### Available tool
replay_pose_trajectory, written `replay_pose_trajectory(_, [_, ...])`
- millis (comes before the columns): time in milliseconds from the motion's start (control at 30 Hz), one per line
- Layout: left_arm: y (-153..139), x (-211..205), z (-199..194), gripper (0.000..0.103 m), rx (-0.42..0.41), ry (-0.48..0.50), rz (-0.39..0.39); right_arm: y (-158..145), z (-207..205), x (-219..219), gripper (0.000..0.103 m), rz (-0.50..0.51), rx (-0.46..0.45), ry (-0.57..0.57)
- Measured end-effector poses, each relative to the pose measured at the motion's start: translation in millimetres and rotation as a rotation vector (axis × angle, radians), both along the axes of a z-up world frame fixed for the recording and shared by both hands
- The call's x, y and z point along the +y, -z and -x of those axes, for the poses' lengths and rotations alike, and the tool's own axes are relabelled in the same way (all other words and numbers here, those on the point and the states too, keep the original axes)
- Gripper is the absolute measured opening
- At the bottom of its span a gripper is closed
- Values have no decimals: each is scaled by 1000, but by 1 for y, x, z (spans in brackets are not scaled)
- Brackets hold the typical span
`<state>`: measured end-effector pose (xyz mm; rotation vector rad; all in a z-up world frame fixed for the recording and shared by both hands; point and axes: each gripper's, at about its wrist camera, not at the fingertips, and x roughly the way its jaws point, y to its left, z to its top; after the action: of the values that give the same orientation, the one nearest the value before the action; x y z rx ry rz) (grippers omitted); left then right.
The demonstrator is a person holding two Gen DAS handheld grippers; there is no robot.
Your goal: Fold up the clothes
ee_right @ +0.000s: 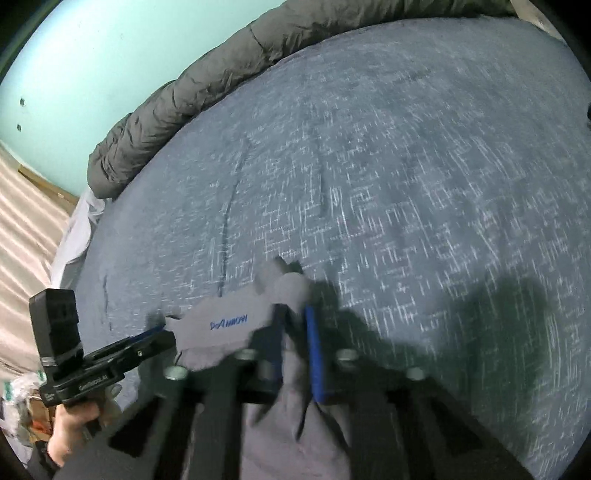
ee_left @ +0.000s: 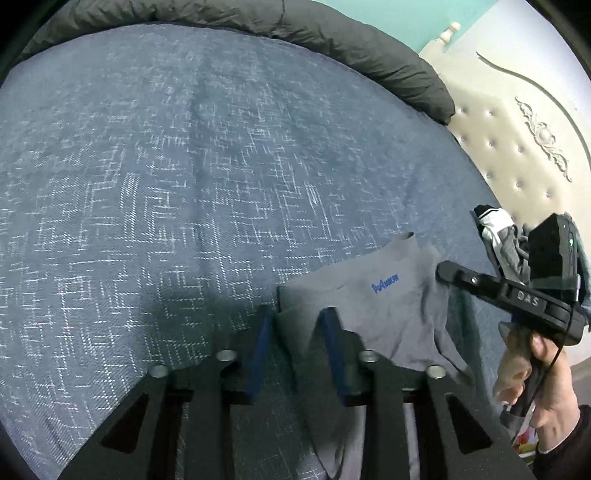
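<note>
A grey garment [ee_left: 391,310] with a small blue logo [ee_left: 385,283] hangs stretched between both grippers, just above the blue patterned bedspread [ee_left: 184,166]. My left gripper [ee_left: 297,328] is shut on one corner of it, with cloth bunched between the blue pads [ee_left: 258,343]. In the left wrist view my right gripper [ee_left: 443,272] pinches the garment's opposite edge, and a hand holds its grip. The right wrist view shows my right gripper [ee_right: 297,339] shut on a grey fold of the garment [ee_right: 221,325], and the left gripper [ee_right: 162,330] clamped on its far end.
A dark grey duvet [ee_left: 332,33] is rolled along the far edge of the bed. A cream tufted headboard [ee_left: 517,147] stands at the right, with a small heap of other clothes [ee_left: 495,229] beside it. Bare floor [ee_right: 26,229] lies off the bed's left side.
</note>
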<state>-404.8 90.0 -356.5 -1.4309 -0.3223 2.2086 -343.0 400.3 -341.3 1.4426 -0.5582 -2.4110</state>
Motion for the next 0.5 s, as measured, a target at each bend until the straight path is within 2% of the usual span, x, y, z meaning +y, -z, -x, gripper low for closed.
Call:
replay_pose_trajectory(33, [0,0,-1,18,6,2,1,-2,1,-4,2,-15,11,-17])
replay_pose_trajectory(100, [-2,-4,-3,12,14,-1,-5,-10,1,-12,1,-57,45,-53])
replay_pose_trajectory(267, [-9,-19,-10,10,35,-45,-43,-35,6,-29,1,-98,161,-141])
replay_pose_trajectory(367, [-9,-22,-9,10,35,-62,-32,-31,18,-30,1,-110,137,-153])
replay_pose_trajectory(500, [-5,-22,-3,10,17,-67,-13,-4,33,-32,1,-160,51,-161])
